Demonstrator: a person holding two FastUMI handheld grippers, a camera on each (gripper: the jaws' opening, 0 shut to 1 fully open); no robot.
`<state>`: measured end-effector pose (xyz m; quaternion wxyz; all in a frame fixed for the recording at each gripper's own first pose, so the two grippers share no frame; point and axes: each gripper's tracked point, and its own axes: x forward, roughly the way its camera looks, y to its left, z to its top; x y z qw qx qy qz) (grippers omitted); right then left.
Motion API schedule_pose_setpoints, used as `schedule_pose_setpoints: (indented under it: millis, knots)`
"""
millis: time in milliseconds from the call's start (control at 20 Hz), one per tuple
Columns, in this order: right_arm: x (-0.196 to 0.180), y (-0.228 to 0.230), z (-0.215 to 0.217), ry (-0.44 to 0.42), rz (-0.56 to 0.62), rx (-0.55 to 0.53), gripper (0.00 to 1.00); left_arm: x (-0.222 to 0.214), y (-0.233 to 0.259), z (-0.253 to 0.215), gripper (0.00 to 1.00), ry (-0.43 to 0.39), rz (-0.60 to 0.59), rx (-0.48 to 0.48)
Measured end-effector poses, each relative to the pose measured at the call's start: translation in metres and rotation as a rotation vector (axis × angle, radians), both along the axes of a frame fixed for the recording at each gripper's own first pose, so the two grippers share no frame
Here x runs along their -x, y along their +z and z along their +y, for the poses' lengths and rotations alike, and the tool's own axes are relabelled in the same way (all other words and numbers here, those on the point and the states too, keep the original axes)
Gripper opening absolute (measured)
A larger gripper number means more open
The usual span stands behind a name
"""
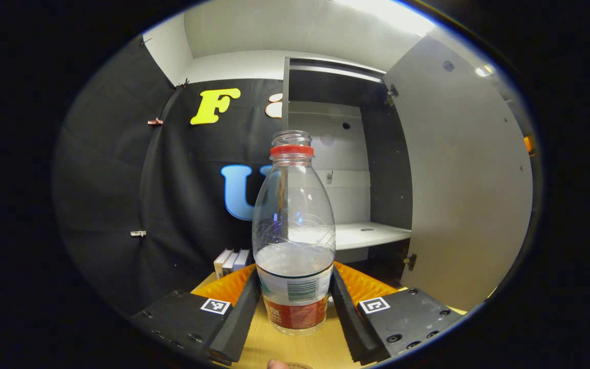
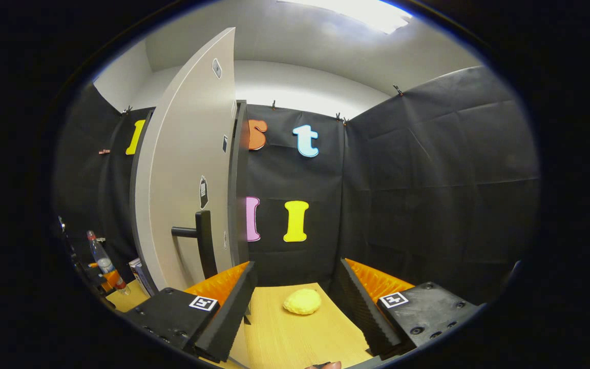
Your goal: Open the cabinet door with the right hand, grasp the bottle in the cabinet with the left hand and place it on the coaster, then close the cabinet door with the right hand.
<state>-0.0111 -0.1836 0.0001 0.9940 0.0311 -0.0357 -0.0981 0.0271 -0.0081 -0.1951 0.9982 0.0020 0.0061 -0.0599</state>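
Observation:
A clear plastic bottle (image 1: 294, 225) with a red neck ring, a red and white label and some water in its lower part stands upright between the fingers of my left gripper (image 1: 294, 288). Both fingers press on its lower sides, just above the wooden table (image 1: 295, 348). Behind it the cabinet (image 1: 349, 169) is open, with a white shelf (image 1: 372, 233) inside and the door (image 1: 464, 179) swung out to the right. My right gripper (image 2: 297, 264) is open and holds nothing. The door's black handle (image 2: 202, 237) is just to its left. The bottle (image 2: 101, 260) and the left gripper (image 2: 92, 277) show small at far left.
A yellow lump (image 2: 301, 301) lies on the wooden table (image 2: 295, 338) between the right gripper's fingers, farther off. A few small boxes (image 1: 231, 261) stand against the black cloth wall beside the cabinet. The open door (image 2: 187, 169) stands tall on the left of the right gripper view.

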Motion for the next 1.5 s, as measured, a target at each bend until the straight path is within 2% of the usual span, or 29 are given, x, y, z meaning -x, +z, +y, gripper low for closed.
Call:
schedule_pose_setpoints:
  millis: [100, 150, 250, 400, 500, 550, 650, 700, 750, 800, 850, 900, 1150, 1500]
  knots:
    - [0.0, 0.001, -0.002, -0.007, -0.005, -0.007, 0.98, 0.011, -0.031, 0.002, 0.77, -0.012, 0.013, -0.042]
    - [0.0, 0.0, -0.002, -0.008, -0.006, -0.019, 0.94, 0.017, -0.046, 0.0, 0.77, -0.031, 0.013, -0.056]
    - [0.0, -0.002, -0.004, -0.019, -0.001, -0.033, 0.99, 0.026, -0.077, -0.01, 0.77, -0.078, 0.017, -0.076]
    - [0.0, -0.004, -0.005, -0.035, 0.013, -0.027, 0.98, 0.035, -0.125, -0.012, 0.77, -0.113, 0.058, -0.071]
    - [-0.001, -0.004, -0.004, -0.035, 0.015, -0.035, 0.99, 0.039, -0.147, -0.012, 0.77, -0.112, 0.077, -0.055]
    - [-0.001, -0.004, -0.004, -0.039, 0.016, -0.04, 0.94, 0.04, -0.158, -0.009, 0.77, -0.107, 0.084, -0.056]
    - [-0.002, -0.003, -0.006, -0.046, 0.019, -0.052, 0.99, 0.042, -0.178, -0.005, 0.77, -0.1, 0.095, -0.066]
    - [-0.004, -0.002, -0.007, -0.048, 0.018, -0.057, 0.94, 0.042, -0.187, -0.004, 0.77, -0.097, 0.099, -0.067]
    - [-0.005, -0.002, -0.007, -0.049, 0.018, -0.061, 0.94, 0.043, -0.194, -0.003, 0.77, -0.098, 0.105, -0.06]
    - [-0.006, -0.002, -0.008, -0.052, 0.02, -0.063, 0.98, 0.043, -0.202, -0.003, 0.77, -0.097, 0.11, -0.048]
    - [-0.006, -0.003, -0.008, -0.054, 0.025, -0.063, 0.94, 0.043, -0.209, -0.003, 0.78, -0.095, 0.119, -0.042]
    - [-0.007, -0.005, -0.007, -0.055, 0.031, -0.06, 0.98, 0.044, -0.216, -0.003, 0.78, -0.092, 0.128, -0.04]
    - [-0.011, -0.008, -0.006, -0.05, 0.047, -0.056, 0.98, 0.046, -0.241, -0.003, 0.8, -0.076, 0.152, -0.034]
    - [-0.006, -0.011, -0.011, -0.062, 0.057, -0.068, 0.98, 0.045, -0.247, -0.003, 0.83, -0.064, 0.166, -0.048]
